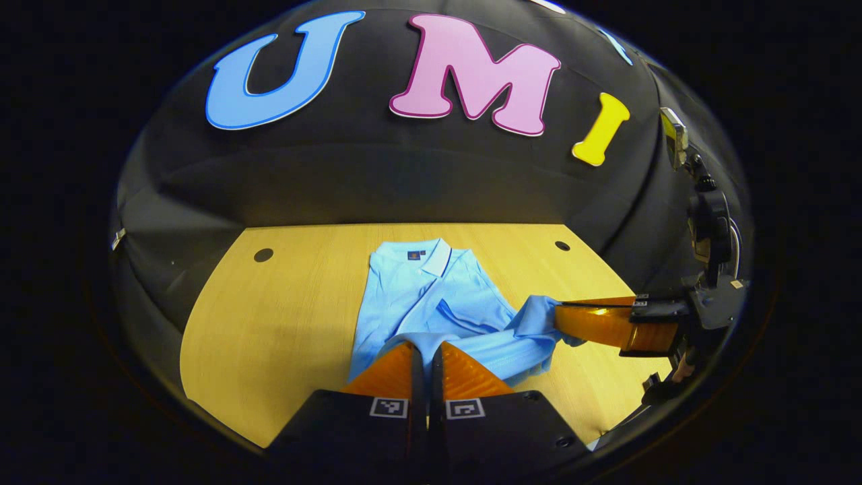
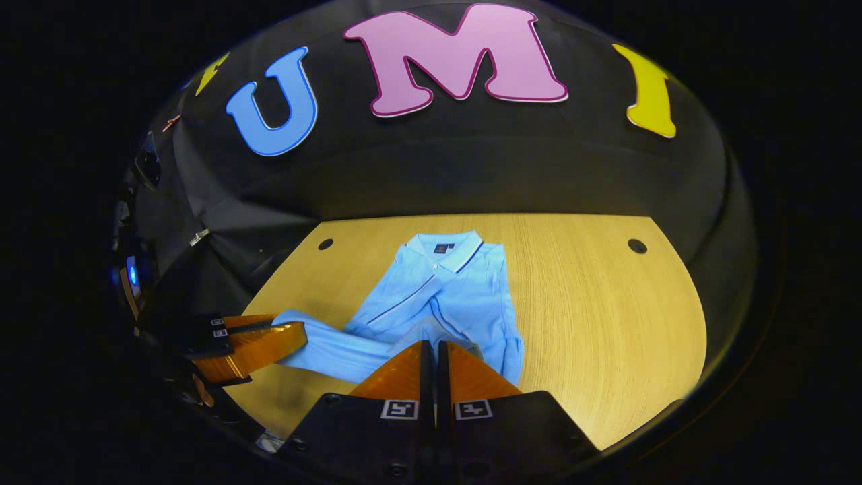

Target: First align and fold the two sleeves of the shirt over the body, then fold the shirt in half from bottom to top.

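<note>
Left gripper [image 1: 427, 350]: fingers together, pinching the near edge of the shirt [image 1: 431, 296]; the cloth rises to the tips and sits between them. In the right gripper view the same gripper [image 2: 296, 337] comes in low from the left, lying almost flat above the table, its tips closed on a corner of the blue cloth.

Right gripper [image 2: 431, 350]: fingers together on the shirt's near hem, fabric bunched at the tips. In the left gripper view it [image 1: 562, 320] reaches in from the right, level with the table, clamped on a raised corner of the cloth.

Hands: mostly hidden behind the gripper bodies; a bit of a hand shows under the right gripper at the right edge of the left gripper view.

Shirt: light blue polo, lying on the table [image 1: 283, 323] with collar toward the far wall. Sleeves lie folded across the body. The near part is lifted off the wood and stretched between the two grippers; the collar end rests flat.

Table: light wood, with two dark round holes near its far corners.
</note>
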{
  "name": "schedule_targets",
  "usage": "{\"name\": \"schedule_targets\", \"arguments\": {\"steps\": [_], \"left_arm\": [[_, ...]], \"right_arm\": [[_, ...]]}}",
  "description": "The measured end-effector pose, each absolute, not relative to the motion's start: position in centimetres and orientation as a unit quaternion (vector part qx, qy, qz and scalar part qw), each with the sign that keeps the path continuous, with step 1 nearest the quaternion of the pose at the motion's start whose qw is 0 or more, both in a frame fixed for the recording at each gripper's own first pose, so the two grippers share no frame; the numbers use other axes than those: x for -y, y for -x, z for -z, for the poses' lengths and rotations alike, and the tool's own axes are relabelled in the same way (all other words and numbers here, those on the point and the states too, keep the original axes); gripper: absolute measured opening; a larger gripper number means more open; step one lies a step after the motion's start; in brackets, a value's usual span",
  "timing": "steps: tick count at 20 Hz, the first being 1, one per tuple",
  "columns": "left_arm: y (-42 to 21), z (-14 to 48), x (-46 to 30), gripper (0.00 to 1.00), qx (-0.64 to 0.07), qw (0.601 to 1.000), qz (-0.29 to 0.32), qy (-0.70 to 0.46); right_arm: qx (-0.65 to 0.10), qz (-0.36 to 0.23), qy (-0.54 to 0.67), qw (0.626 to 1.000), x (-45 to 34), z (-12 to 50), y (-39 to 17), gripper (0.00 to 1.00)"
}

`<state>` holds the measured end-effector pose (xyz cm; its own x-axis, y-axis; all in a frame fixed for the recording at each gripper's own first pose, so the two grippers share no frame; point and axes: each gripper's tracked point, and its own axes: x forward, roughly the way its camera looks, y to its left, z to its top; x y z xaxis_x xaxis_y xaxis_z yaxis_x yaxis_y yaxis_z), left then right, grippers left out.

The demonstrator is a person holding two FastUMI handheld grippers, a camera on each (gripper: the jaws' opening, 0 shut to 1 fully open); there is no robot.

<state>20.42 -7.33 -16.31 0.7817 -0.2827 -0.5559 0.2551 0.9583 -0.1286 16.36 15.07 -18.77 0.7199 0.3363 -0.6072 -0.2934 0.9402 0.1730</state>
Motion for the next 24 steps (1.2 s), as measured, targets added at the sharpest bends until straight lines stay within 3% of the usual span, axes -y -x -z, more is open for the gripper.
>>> {"name": "schedule_targets", "arguments": {"steps": [11,12,13,14,24], "left_arm": [[-36.3,14.8,7.0,0.06,-0.280,0.952,0.119,0.006],[-37.6,15.1,7.3,0.11,-0.277,0.953,0.119,-0.006],[-38.9,15.3,7.5,0.06,-0.276,0.953,0.121,-0.012],[-40.2,15.4,7.7,0.06,-0.274,0.954,0.122,-0.014],[-51.5,21.9,6.0,0.06,-0.244,0.962,0.105,-0.062]], "right_arm": [[-0.303,-0.181,-0.028,0.935,-16.6,18.8,-30.2,0.05],[-0.304,-0.179,-0.032,0.935,-16.6,19.0,-31.5,0.05],[-0.303,-0.176,-0.036,0.936,-16.5,19.3,-32.8,0.00],[-0.299,-0.172,-0.036,0.938,-16.3,19.4,-34.2,0.05],[-0.286,-0.139,-0.018,0.948,-15.6,25.0,-44.1,0.05]]}}
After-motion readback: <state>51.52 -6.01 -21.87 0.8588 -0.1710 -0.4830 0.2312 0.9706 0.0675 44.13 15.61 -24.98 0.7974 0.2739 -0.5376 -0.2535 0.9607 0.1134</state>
